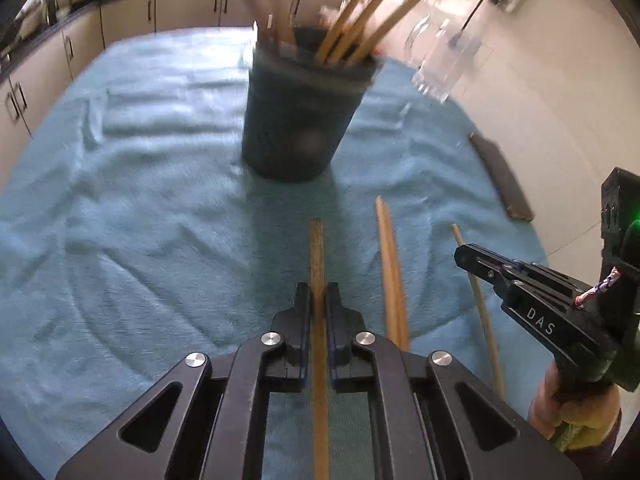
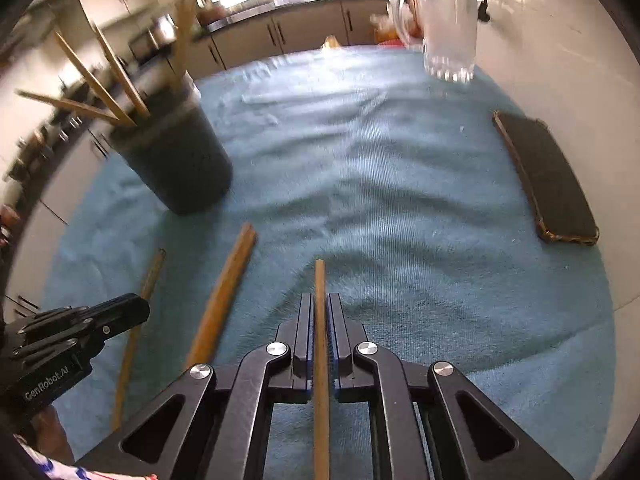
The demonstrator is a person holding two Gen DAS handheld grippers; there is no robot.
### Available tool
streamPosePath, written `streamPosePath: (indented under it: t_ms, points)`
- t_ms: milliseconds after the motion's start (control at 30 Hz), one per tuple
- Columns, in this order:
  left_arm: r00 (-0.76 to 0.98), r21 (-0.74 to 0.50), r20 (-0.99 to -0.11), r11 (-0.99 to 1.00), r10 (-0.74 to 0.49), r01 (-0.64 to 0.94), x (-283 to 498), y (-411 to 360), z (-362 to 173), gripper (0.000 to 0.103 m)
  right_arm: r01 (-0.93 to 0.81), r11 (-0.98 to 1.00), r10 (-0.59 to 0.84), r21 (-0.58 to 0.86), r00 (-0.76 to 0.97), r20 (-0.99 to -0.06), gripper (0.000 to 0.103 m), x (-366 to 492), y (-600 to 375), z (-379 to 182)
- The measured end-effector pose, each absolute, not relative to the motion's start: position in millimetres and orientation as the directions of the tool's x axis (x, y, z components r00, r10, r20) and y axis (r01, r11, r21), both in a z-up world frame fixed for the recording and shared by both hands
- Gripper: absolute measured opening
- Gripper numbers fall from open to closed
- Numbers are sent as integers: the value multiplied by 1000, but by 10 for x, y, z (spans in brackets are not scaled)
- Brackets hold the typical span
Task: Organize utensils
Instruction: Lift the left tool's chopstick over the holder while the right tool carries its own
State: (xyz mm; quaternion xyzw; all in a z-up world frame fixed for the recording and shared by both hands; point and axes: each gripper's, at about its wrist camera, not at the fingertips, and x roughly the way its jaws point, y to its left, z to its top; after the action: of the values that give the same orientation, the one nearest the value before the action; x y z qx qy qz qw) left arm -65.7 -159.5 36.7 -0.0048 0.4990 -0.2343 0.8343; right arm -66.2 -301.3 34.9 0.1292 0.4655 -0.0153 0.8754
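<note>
A: What does the left wrist view show?

B: The left gripper (image 1: pixel 318 300) sits low in the centre, its jaws clamped on a brown wooden stick (image 1: pixel 317 248) that runs between them and points away toward a dark round holder (image 1: pixel 298 120). The holder stands upright on a blue towel (image 1: pixel 140 200) in the middle distance, with several pale sticks (image 1: pixel 352 28) leaning out of its top. Just right of the held stick, a pair of lighter chopsticks (image 1: pixel 390 272) lies on the towel. Further right is the right gripper (image 1: pixel 464 252), seen from the side, with a thin stick (image 1: pixel 482 316) passing by its tip.

A: And the right wrist view?

B: The right gripper (image 2: pixel 320 312) is closed on that thin stick (image 2: pixel 320 280), which points away. To the left lie the chopsticks (image 2: pixel 228 292), then the left gripper (image 2: pixel 140 308) with its brown stick (image 2: pixel 154 272). The holder (image 2: pixel 180 168) stands far left, looking tilted in the wide lens.

A: Anything else?

B: A clear glass jug (image 2: pixel 450 32) at the far right, and a dark phone (image 2: pixel 548 184) lying flat at the towel's right edge.
</note>
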Motion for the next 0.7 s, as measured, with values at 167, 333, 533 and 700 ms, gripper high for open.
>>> streamPosePath:
  t_ms: [167,333,533,700]
  points:
    - [482,-250,-759,880,-437,404,-908,-1439,755,7,105,965,109,242,676,-729,6,-952,-2971,658]
    - [546,-239,-710,881,-445,407,-1157,-1369,1015,7,87,964,107,252,739,-665,6,-1135,-2867,885]
    - [614,-217,-658,890,-436,400,-1395,-1232,1206,7,55,959,121,278,807,-578,6,-1395,-2775,1166]
    - [642,-227,-625,890,-445,396,-1571,-1150,1319,7,24,957,138,288,837,-530,6,-1576,-2709,1324]
